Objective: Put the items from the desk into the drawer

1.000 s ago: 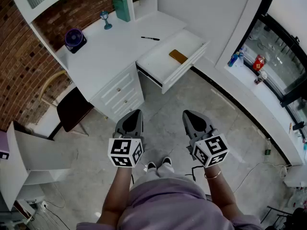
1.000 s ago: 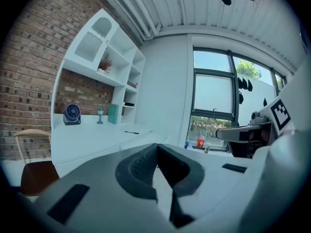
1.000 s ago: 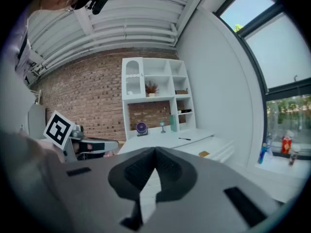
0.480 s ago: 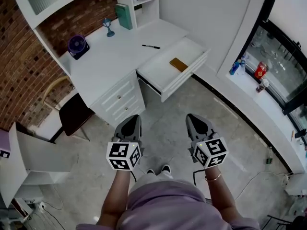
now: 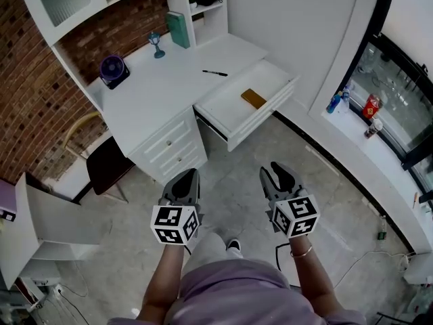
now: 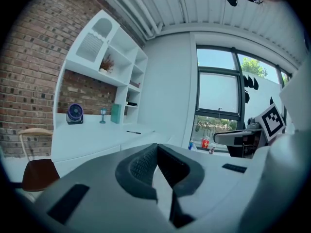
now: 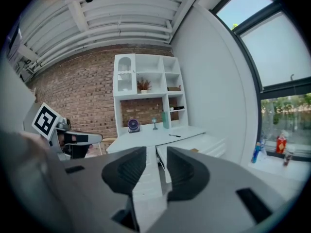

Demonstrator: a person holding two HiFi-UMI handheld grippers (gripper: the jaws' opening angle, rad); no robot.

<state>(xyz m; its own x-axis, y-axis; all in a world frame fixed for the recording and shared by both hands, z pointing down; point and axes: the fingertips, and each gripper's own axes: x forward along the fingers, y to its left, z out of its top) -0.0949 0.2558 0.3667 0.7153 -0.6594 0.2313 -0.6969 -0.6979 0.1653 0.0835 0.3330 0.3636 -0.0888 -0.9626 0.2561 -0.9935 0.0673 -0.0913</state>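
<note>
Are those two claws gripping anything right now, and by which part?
Nothing. The left claw is shut and empty; the right claw has just been opening, nothing between its jaws.

Daylight from the window [image 6: 218, 96] lights the white surface [image 5: 169, 87] evenly, with soft, faint shadows. The head view is duller and greyish. Both gripper views bulge strongly (fisheye lenses) inside dark round borders, and their nearest foreground is blurred.

White desk [image 5: 149, 97], drawer [image 5: 226, 103]; black pen [image 5: 215, 73]; purple fan [image 5: 112, 68]; teal book [image 5: 179, 29]; brown block [image 5: 254, 99]; red-brown brick wall [image 5: 30, 107].
</note>
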